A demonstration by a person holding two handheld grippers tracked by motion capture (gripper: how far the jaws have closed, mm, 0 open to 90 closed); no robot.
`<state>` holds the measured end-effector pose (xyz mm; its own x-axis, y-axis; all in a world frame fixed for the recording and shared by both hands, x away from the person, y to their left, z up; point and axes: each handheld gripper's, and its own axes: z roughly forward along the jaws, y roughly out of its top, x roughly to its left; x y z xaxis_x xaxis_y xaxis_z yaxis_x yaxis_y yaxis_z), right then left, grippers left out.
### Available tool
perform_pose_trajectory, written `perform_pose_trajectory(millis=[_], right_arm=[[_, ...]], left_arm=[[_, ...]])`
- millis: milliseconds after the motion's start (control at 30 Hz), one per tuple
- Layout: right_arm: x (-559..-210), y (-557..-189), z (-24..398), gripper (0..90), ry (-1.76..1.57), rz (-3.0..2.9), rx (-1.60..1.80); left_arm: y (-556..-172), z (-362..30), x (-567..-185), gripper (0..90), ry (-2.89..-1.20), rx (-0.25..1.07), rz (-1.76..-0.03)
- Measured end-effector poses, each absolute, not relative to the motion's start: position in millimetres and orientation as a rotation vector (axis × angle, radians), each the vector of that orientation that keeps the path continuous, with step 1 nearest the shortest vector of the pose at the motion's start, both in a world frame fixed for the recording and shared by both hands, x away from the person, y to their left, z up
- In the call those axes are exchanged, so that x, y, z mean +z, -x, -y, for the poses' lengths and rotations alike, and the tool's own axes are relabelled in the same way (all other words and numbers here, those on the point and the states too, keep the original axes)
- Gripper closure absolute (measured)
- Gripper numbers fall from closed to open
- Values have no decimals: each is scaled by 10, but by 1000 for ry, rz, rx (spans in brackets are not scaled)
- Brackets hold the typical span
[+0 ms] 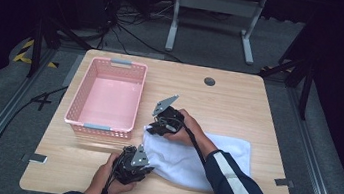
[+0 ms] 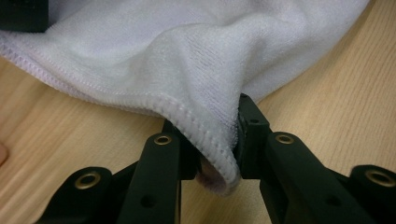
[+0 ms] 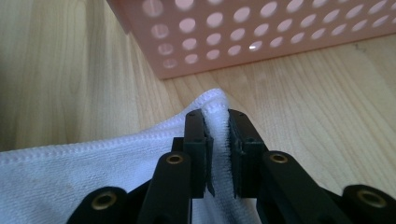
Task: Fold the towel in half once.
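Already both grippers have a corner of the white towel [image 1: 202, 159], which lies spread on the wooden table [image 1: 240, 101] at about five o'clock from the pink basket [image 1: 107, 96] and just beside the basket's near end. The left gripper [image 1: 143, 168] sits at the towel's seven o'clock corner; in the left gripper view its jaws are clenched on the stitched hem [image 2: 205, 135], the cloth bunched and folded between the pads so that the edge curls downward. The right gripper [image 1: 155, 129] works the eleven o'clock corner, close to the basket's near wall; in the right gripper view its jaws are pinched tight on a thin upright fold of the towel [image 3: 219, 126], with the perforated basket wall [image 3: 261, 37] at twelve o'clock beyond them.

Holding the two corners of the same short side likely serves a purpose: with that edge pinned at both ends the cloth can be lifted or folded evenly rather than dragged in a heap. The person's hands stay low, near the tabletop, which keeps the fabric flat while the grips settle. The basket stands empty within easy reach at ten o'clock of the hands, seemingly placed to receive the towel
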<state>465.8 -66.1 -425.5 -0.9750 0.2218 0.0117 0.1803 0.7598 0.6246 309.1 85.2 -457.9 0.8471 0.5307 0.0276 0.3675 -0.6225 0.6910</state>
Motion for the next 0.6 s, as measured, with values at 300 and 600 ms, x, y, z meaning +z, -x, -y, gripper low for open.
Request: perform_pose_trajectory(millis=[300, 600], right_arm=[[-4031, -4639, 682, 793, -302, -2837, 1106], [-3737, -4582, 951, 791, -306, -2761, 1200]], left_arm=[[-3072, -955, -4453, 741, -2288, 344, -657], [-3073, -808, -4216, 741, -2230, 397, -596]])
